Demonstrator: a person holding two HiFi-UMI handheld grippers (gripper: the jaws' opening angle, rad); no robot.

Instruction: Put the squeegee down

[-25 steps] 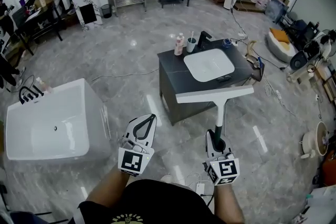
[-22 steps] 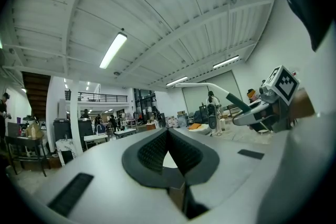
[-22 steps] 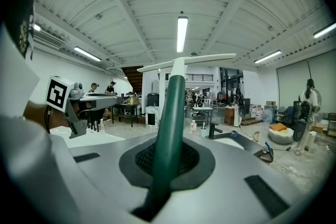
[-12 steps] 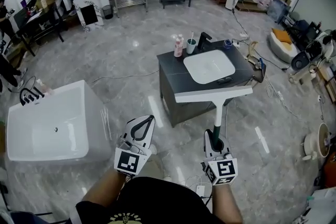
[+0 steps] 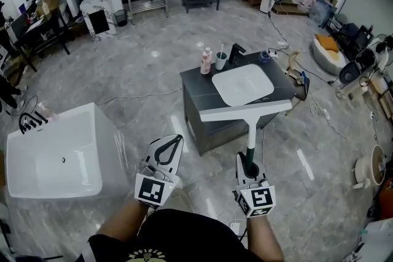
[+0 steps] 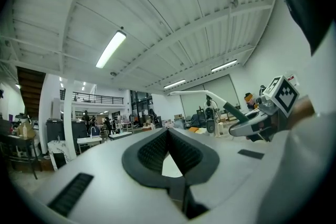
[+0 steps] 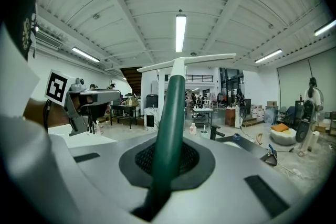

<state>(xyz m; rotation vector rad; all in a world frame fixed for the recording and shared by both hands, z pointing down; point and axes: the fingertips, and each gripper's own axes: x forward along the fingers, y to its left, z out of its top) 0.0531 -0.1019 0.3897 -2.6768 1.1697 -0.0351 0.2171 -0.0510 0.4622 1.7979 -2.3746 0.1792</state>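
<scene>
Jaws of the left gripper (image 5: 170,143) meet at their tips with nothing between. Beside it, the right gripper (image 5: 248,162) pinches the squeegee (image 5: 245,109) by its green handle, its white blade held aloft before the sink counter (image 5: 195,78).

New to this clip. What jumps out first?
The white-bladed squeegee stands out first, held upright by its green handle in the shut right gripper, low and right of centre in the head view. Just beyond it stands a dark vanity with a white basin, and a white bathtub sits on the floor at the left. The left gripper is shut on nothing.
</scene>
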